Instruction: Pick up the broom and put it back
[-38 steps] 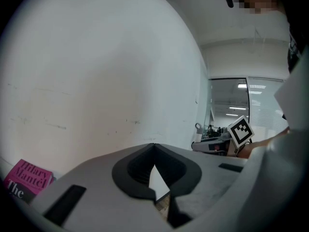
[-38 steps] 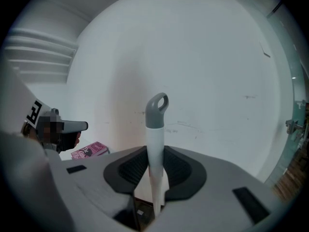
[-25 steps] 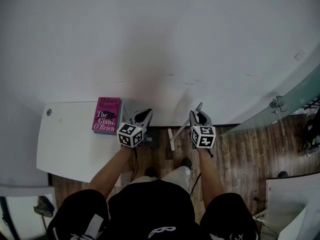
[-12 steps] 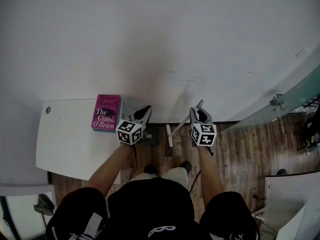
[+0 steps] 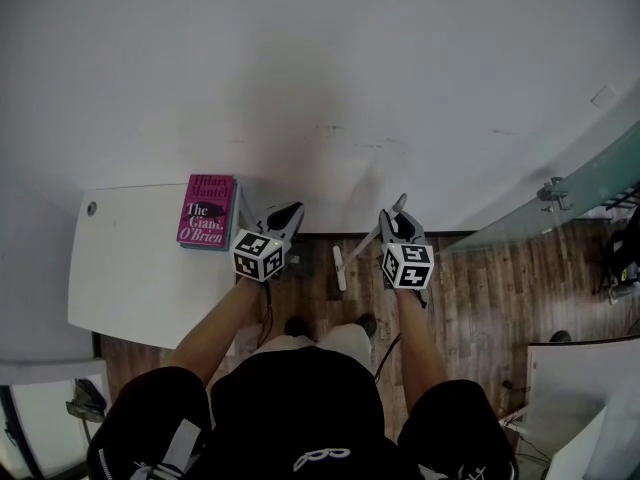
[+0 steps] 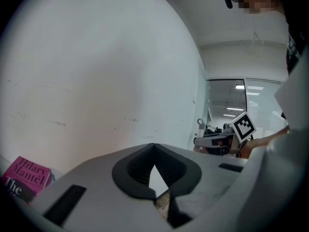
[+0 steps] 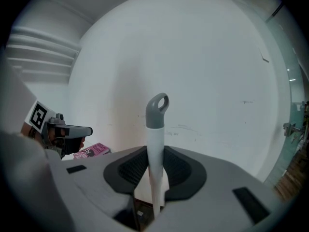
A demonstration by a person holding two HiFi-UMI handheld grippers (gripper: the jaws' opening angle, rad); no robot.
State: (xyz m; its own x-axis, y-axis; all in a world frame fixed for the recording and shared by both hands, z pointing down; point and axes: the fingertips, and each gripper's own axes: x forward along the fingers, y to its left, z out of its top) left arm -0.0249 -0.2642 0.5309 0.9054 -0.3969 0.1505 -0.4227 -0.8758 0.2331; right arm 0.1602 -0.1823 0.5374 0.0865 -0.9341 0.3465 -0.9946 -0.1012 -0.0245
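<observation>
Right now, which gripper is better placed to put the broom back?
Right: the right gripper clamps the white broom handle with the grey loop end; the left gripper is shut and empty.

pink book [image 5: 206, 211] on white table [image 5: 140, 268]

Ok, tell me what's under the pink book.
The pink book lies flat on the white table, at its corner nearest the wall. Whatever is directly beneath the cover is hidden by it.

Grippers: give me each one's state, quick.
Left gripper: jaws shut, nothing between them.
Right gripper: jaws shut on the broom handle.
</observation>
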